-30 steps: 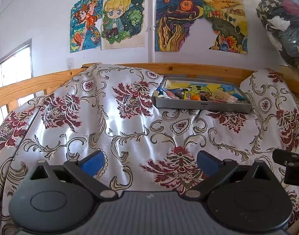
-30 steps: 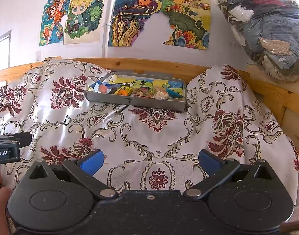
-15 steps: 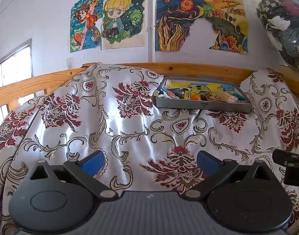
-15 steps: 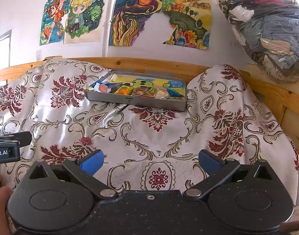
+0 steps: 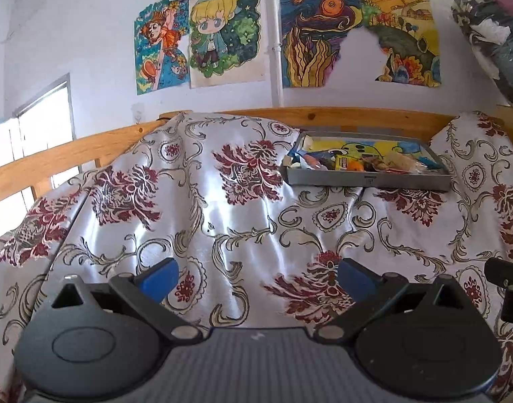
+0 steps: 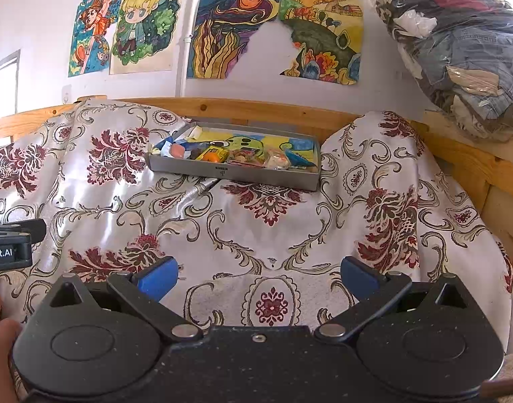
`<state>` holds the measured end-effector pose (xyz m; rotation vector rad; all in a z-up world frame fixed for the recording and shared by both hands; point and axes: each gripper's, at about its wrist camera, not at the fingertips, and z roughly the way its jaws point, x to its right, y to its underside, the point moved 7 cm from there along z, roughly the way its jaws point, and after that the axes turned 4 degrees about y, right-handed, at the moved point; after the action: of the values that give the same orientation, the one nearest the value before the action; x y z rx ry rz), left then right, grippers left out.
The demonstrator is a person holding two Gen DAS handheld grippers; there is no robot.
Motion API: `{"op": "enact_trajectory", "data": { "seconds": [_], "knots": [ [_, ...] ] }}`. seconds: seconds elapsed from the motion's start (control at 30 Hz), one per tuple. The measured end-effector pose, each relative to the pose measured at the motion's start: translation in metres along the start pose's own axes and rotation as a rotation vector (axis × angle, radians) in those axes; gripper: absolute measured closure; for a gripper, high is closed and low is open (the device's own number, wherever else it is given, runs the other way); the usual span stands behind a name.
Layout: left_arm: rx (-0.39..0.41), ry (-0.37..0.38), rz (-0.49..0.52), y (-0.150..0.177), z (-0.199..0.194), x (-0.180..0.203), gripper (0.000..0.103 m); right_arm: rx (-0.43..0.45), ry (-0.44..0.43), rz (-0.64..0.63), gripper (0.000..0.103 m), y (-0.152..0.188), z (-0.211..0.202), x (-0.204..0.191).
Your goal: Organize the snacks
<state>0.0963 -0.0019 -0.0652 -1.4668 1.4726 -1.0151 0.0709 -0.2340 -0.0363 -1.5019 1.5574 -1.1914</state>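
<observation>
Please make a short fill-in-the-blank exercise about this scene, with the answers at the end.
1. The snacks lie in a grey ____ on the patterned cloth.
2. Both the left gripper and the right gripper are ____ and hold nothing.
3. On the wall above the wooden rail hang coloured ____.

Answers: tray; open; drawings

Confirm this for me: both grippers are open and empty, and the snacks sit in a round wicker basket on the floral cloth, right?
Not quite. In the right wrist view the snacks sit in a flat rectangular grey tray, not a round wicker basket. The rest holds.
</observation>
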Motion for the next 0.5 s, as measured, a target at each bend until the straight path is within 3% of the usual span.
{"op": "enact_trajectory", "data": {
  "seconds": [0.5],
  "knots": [
    [0.020,0.004,0.027,-0.0035,-0.0022,0.0023,0.001,0.000,0.000,0.000,0.001,-0.0005,-0.0001,-0.0002]
  ]
}}
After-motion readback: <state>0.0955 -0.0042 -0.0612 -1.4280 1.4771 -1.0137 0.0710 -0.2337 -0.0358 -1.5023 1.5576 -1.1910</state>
